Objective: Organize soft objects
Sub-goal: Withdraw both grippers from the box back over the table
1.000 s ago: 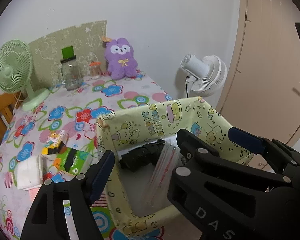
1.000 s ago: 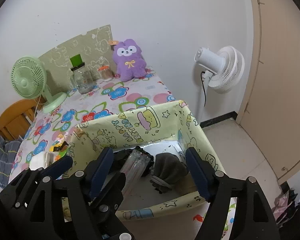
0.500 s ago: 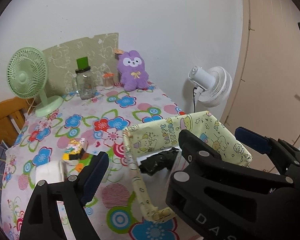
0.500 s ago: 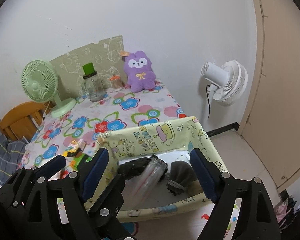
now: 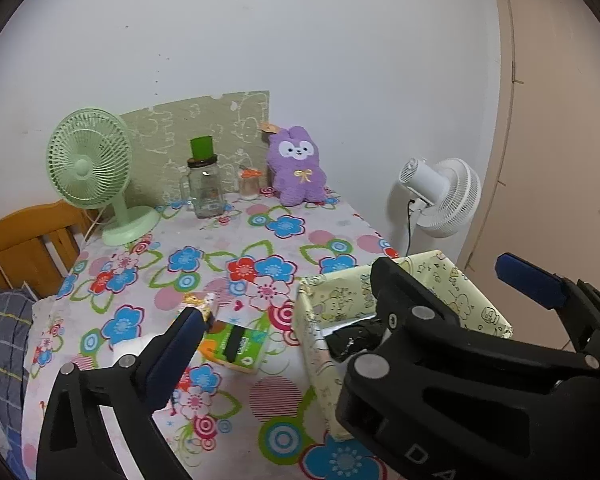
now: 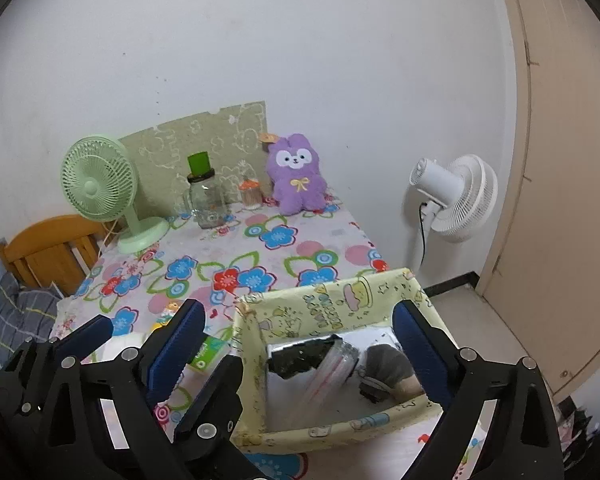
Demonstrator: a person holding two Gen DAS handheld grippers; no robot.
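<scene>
Both claws pitched downward over the near right corner of the flowered counter [image 6: 260, 240], side by side. Left claw [image 5: 348, 300] wide and opening further, nothing between its blue pads; in its own view the left finger [image 5: 176, 352] over the green packet [image 5: 240, 344], the right finger [image 5: 532, 284] beyond the far side of the yellow fabric box [image 5: 340, 296]. Right claw [image 6: 300, 340] likewise wide and opening, empty, straddling the yellow fabric box [image 6: 320, 312] without touching it. Inside the box: a dark crumpled soft item [image 6: 300, 356] at the left, a clear plastic bag [image 6: 332, 364] in the middle, a grey rolled soft item [image 6: 388, 364] at the right. Compared with a second ago, both claws higher and further back from the box, jaws spread wider, more of the counter showing, the box smaller and lower in both views. Purple plush rabbit [image 6: 296, 176] upright at the far edge against the wall, well apart from the box; beside it a small orange-capped jar [image 6: 250, 196], a glass jar with green lid [image 6: 206, 196], and a green fan [image 6: 100, 184] at the far left corner. Small toy figure [image 5: 198, 302] and white folded cloth [image 5: 128, 350] near the left claw's finger. Broad bare stretch of counter between box and far edge. White standing fan [image 6: 456, 196] on the floor just past the right edge; wooden chair [image 6: 48, 248] off the left edge.
</scene>
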